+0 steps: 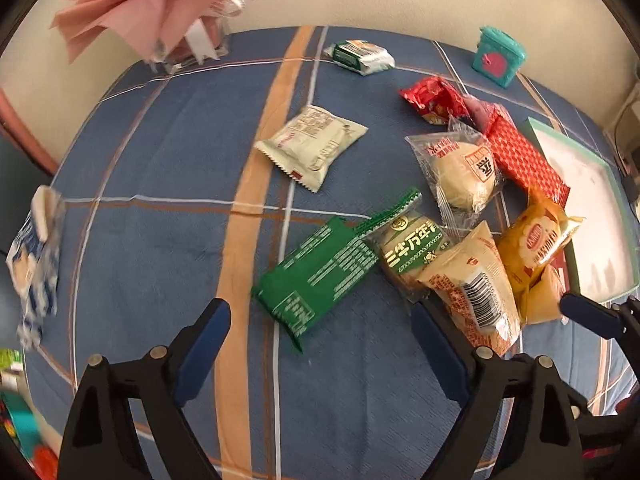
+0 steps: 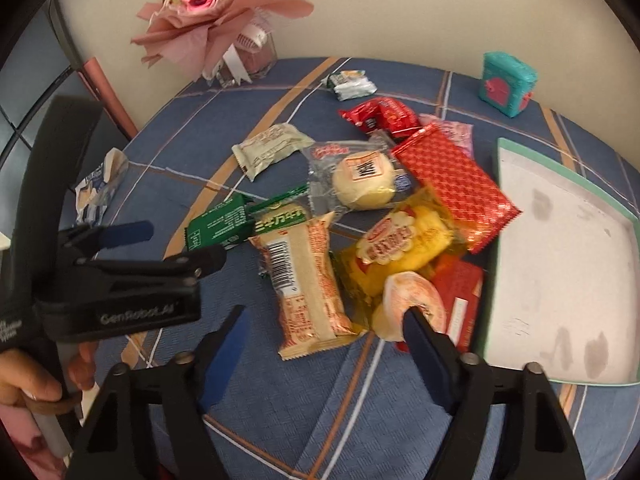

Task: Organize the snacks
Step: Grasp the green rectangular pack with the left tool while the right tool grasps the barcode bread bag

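Snack packets lie heaped on the blue plaid tablecloth (image 1: 160, 248). My left gripper (image 1: 320, 312) stands open just over the near end of a dark green packet (image 1: 320, 276), touching nothing. It also shows in the right wrist view as the left gripper (image 2: 176, 246). My right gripper (image 2: 326, 316) is open around the near end of a cream packet with a barcode (image 2: 308, 280). Its pads are clear of the packet, and its right finger overlaps an orange-and-white round pack (image 2: 416, 292). A yellow packet (image 2: 400, 248), a bun in clear wrap (image 2: 364, 184) and a red patterned packet (image 2: 452, 180) lie behind.
A white tray with a teal rim (image 2: 560, 260) sits at the right. At the back stand a teal box (image 2: 506, 82) and a pink bouquet in a glass vase (image 2: 224, 12). A beige packet (image 1: 312, 148), a red crumpled packet (image 1: 434, 100), a green-white packet (image 1: 360, 56) and a blue-white packet (image 1: 36, 264) lie apart.
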Tool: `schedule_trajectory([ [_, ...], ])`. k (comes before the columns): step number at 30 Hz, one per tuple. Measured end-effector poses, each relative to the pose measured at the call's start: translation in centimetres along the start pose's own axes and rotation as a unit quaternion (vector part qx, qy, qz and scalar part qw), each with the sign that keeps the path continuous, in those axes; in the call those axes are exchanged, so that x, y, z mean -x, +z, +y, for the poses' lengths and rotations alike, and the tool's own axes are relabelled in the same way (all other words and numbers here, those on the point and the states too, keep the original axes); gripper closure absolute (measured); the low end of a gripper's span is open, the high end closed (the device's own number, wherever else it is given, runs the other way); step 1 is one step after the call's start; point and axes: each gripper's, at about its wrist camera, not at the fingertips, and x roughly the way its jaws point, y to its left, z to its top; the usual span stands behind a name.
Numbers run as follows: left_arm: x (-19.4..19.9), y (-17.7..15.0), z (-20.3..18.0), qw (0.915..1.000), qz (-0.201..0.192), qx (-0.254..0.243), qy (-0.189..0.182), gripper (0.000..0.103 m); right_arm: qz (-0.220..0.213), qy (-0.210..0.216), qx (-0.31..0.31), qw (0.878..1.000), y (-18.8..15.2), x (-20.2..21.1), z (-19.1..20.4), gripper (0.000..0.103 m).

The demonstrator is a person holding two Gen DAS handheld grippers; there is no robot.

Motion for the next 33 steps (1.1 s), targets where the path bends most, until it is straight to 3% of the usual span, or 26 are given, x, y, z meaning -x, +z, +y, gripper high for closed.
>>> schedule_trajectory([
  [3, -1.5, 0.3, -0.7, 0.9998, 0.010, -0.010, -0.015, 0.013, 0.016, -0.001, 0.010, 1.000, 0.2, -1.1, 0.5, 0.042],
  [5, -2.7, 0.3, -0.8, 0.9995, 0.017, -0.006, -0.027, 0.022, 0.026, 0.001, 0.011, 1.000, 0.3, -1.9, 0.7, 0.049],
  [9, -3.6, 1.0, -1.1, 0.9996, 0.019, -0.005, -0.020, 0.024, 0.032, -0.004, 0.019, 0.999, 0.5, -2.8, 1.1, 0.056],
  [13, -3.6, 1.7, -1.4, 0.9998, 0.019, -0.005, -0.006, 0.042, 0.033, 0.000, 0.021, 0.999, 0.7, -3.1, 1.3, 0.068],
  [17, -4.0, 2.5, -2.1, 0.9998, 0.016, -0.009, -0.010, 0.044, 0.028, 0.000, 0.030, 0.999, 0.7, -2.8, 1.7, 0.082],
  [25, -5.9, 5.1, -4.2, 0.9991, 0.042, -0.009, -0.007, 0.044, 0.032, 0.003, 0.033, 0.999, 0.7, -2.6, 1.7, 0.085],
  [29, -5.7, 5.4, -4.9, 0.9992, 0.038, 0.005, -0.014, 0.062, 0.033, 0.006, 0.032, 0.999, 0.6, -2.5, 1.6, 0.086],
  [33, -3.7, 4.4, -5.3, 0.9987, 0.026, 0.040, -0.021, 0.062, 0.025, 0.017, 0.026, 0.999, 0.7, -1.8, 1.4, 0.090],
])
